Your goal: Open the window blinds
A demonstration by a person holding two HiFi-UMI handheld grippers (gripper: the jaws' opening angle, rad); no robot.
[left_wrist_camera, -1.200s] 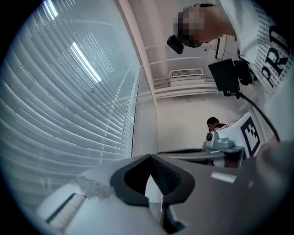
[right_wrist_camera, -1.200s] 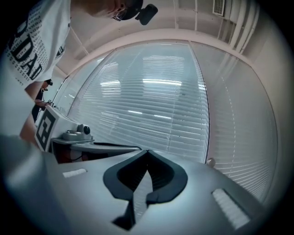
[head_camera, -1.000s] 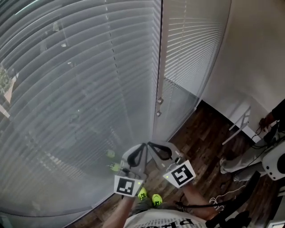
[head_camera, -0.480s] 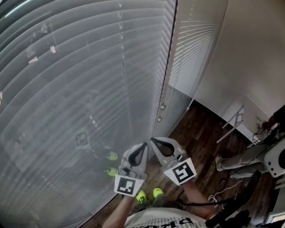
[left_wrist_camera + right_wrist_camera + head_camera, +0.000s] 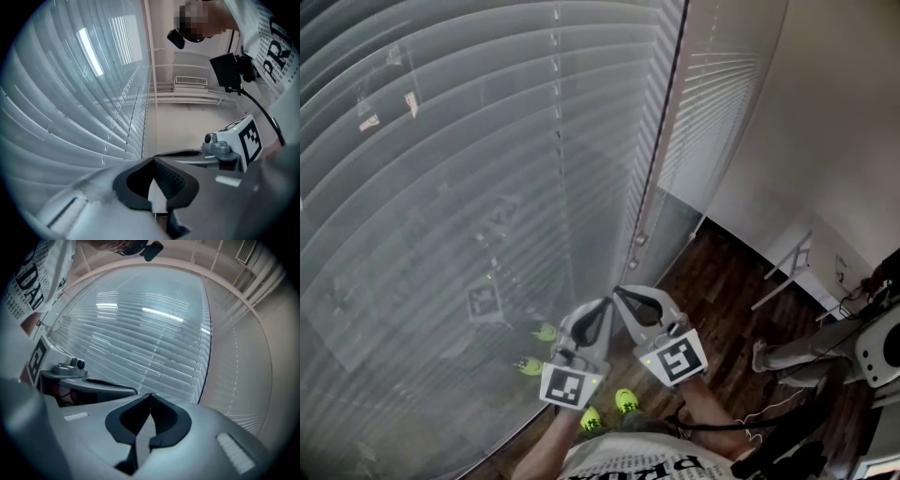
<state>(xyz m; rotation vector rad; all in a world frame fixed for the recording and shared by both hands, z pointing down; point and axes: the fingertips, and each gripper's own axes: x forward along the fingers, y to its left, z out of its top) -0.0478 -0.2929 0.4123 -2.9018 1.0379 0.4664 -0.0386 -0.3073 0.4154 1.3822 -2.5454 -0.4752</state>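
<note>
- The large window blind (image 5: 469, 187) fills the left and middle of the head view. Its horizontal slats lie tilted flat against each other, with only a hazy view through, so I judge it closed and the task barely begun.
- A narrower blind (image 5: 712, 94) hangs past its right edge and looks just as closed.
- Two small cord pulls (image 5: 639, 240) dangle at the large blind's right edge, low down. No gripper touches them, so reaching a cord and working it is all left to do.
- The left gripper (image 5: 598, 314) and right gripper (image 5: 626, 298) sit side by side just below those pulls, tips nearly meeting. Each has its jaws pressed together with nothing between them.
- Only the head view shows the pulls, the dark wood floor (image 5: 722, 291) and how near the grippers are to the blind's lower right.
- The left gripper view looks up along the slats (image 5: 56, 108) to a ceiling vent (image 5: 190, 80), with the left gripper (image 5: 153, 171) closed and empty.
- The right gripper view takes in both blinds (image 5: 150, 333) up to their tops, and confirms the right gripper (image 5: 150, 401) is closed on nothing.
</note>
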